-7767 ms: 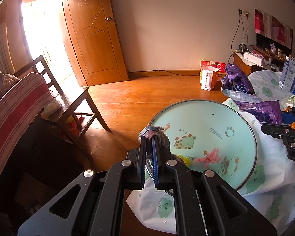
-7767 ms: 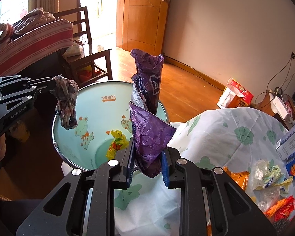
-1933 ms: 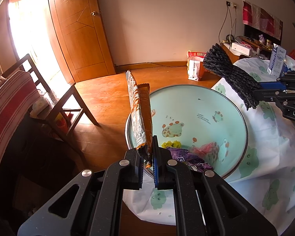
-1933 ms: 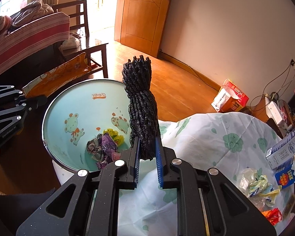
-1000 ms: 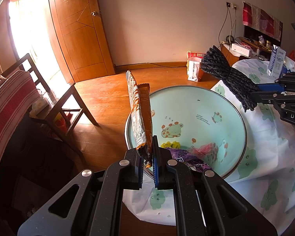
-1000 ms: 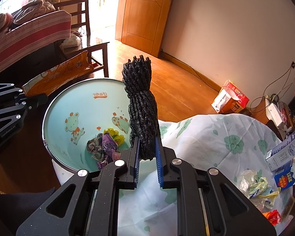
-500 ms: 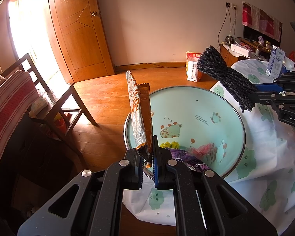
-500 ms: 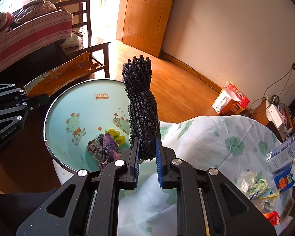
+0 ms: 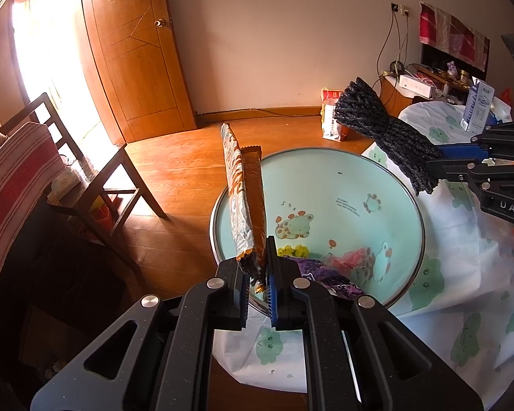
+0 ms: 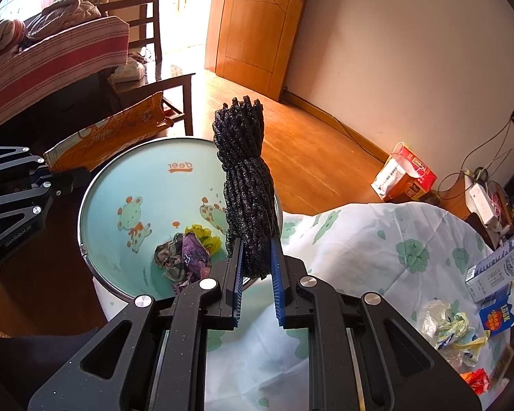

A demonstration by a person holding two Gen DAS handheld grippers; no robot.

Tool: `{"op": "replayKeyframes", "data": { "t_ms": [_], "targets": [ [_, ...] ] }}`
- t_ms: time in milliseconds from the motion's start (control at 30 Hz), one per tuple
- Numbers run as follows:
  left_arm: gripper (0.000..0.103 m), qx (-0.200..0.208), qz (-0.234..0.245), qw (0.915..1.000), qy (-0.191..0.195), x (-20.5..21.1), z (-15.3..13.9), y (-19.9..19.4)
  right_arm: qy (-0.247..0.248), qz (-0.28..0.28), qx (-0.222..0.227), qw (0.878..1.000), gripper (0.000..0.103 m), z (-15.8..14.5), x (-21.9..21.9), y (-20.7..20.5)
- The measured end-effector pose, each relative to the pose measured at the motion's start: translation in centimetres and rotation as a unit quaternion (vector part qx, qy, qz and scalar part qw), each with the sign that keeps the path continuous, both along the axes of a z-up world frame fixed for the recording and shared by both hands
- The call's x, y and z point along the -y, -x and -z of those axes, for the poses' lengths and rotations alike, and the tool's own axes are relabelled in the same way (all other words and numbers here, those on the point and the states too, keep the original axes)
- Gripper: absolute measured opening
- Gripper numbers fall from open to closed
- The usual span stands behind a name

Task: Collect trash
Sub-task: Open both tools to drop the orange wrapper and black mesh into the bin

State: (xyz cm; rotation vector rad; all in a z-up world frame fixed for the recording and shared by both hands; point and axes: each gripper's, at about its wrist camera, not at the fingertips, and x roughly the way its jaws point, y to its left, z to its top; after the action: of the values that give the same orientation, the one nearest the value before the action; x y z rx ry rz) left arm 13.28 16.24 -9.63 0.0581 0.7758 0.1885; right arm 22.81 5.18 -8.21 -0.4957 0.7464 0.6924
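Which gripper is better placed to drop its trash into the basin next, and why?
Probably the right. The right gripper holds its black mesh bundle over the basin. The left gripper's orange wrapper stands at the near rim, partly outside it.

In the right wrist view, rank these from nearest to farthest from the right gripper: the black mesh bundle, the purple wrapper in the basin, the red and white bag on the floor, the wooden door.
1. black mesh bundle, clamped in the right gripper
2. purple wrapper, just left, in the basin
3. red and white bag, on the floor, right
4. wooden door, far wall
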Motion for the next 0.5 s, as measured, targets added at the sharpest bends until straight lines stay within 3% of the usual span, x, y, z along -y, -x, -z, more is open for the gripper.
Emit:
{"op": "replayKeyframes", "data": {
  "t_ms": [100,200,233,267,500],
  "targets": [
    [0.011,0.004,0.003,1.0,-0.001,0.07,0.02,0.13,-0.006,-0.001,0.002,1.0,0.02,-0.06,-0.01,0.04],
    [0.029,0.009,0.0,0.9999,-0.005,0.24,-0.14,0.24,-0.014,0.001,0.004,1.0,0.042,-0.05,0.04,0.14],
    [0.038,0.011,-0.003,0.9999,-0.006,0.18,-0.17,0.3,-0.016,0.001,0.003,1.0,0.043,-0.03,0.06,0.18],
    [0.041,0.013,-0.004,0.9999,-0.007,0.18,-0.2,0.33,-0.018,0.001,0.002,1.0,0.044,0.01,0.08,0.21],
    [0.049,0.01,-0.008,0.9999,-0.009,0.28,0.05,0.32,-0.018,0.002,0.004,1.0,0.048,0.19,-0.03,0.5]
  ]
}}
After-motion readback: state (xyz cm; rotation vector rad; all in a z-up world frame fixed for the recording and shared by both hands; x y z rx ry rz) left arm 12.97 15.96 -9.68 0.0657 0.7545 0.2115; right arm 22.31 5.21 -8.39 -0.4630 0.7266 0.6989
